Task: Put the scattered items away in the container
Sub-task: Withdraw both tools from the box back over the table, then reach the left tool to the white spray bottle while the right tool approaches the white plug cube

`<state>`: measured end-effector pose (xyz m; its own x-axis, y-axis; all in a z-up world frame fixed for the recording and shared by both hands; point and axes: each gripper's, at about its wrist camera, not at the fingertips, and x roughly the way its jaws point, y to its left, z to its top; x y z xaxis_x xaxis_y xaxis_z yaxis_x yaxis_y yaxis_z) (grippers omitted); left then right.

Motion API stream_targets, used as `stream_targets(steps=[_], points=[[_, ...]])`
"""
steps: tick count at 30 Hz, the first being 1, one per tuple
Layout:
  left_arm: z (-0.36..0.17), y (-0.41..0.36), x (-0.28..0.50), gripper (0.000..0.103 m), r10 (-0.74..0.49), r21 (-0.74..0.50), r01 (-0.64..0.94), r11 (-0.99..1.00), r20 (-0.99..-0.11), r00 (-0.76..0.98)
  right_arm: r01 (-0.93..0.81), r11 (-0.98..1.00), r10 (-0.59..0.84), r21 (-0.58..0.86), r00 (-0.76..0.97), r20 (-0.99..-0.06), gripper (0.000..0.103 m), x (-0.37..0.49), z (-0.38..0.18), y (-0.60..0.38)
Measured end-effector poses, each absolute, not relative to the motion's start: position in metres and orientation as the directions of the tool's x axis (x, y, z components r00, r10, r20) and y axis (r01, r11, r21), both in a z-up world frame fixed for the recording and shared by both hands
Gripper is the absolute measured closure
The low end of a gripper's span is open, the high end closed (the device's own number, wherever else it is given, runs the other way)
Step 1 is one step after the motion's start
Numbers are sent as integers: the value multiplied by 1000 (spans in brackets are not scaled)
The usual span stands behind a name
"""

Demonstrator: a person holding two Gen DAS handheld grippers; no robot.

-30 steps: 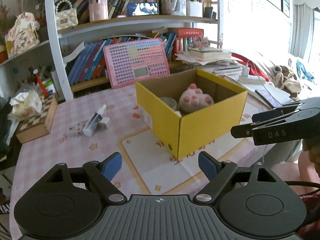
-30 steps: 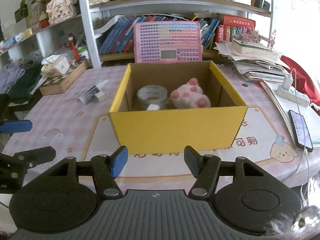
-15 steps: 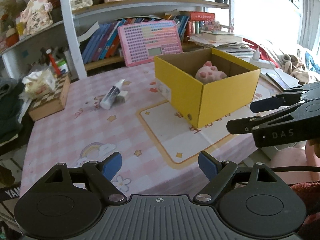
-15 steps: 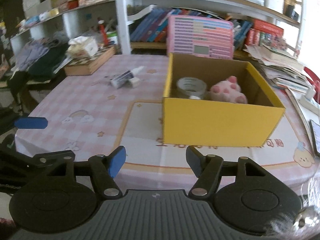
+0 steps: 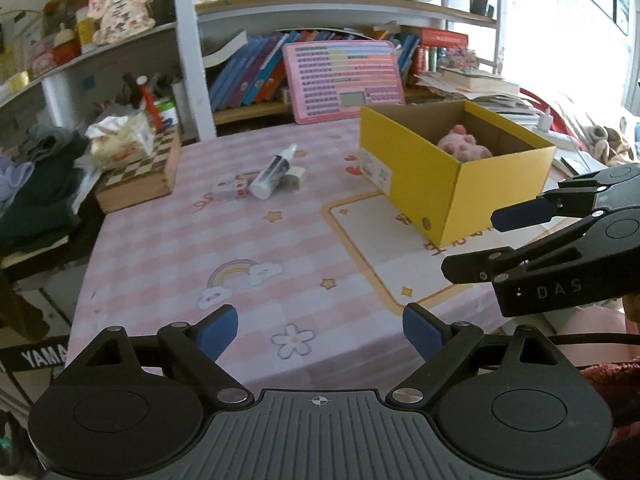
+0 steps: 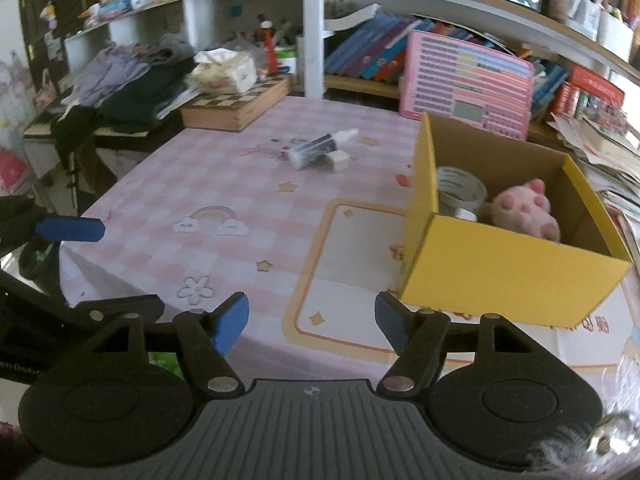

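A yellow cardboard box (image 5: 456, 184) (image 6: 512, 264) stands on the pink checked tablecloth, holding a pink paw plush (image 5: 464, 146) (image 6: 524, 210) and a tape roll (image 6: 460, 192). A small spray bottle (image 5: 272, 176) (image 6: 320, 146) lies on the cloth left of the box, with a small white block (image 5: 297, 172) (image 6: 337, 160) and small dice (image 5: 236, 189) beside it. My left gripper (image 5: 320, 330) is open and empty at the table's near edge. My right gripper (image 6: 312, 318) is open and empty, near the box's front left corner.
A wooden chessboard box (image 5: 140, 176) (image 6: 240, 104) with a tissue pack sits at the table's far left. A pink keyboard toy (image 5: 344, 76) (image 6: 468, 84) leans against the bookshelf behind. Clothes pile (image 6: 128, 80) lies left of the table. Papers and a phone lie right.
Both grippers have pulled back and swung left; the box now sits to the right in both views and the bottle is nearer the centre. Both stay open.
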<state>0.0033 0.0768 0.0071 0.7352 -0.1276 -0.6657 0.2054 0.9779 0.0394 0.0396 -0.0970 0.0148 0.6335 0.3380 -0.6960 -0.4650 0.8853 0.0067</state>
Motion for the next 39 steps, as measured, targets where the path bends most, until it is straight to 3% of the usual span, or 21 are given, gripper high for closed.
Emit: stream_targets(steps=[19,39], points=[[5,100,16,11,-90,22,141,990,-668,739,-547,837,381,-10,595,-708,33,64,16,-61],[-2,103,89,11,-63,8,91,996,-665,744,-571,821,399,-14,591,-701,34,148,16,-53]])
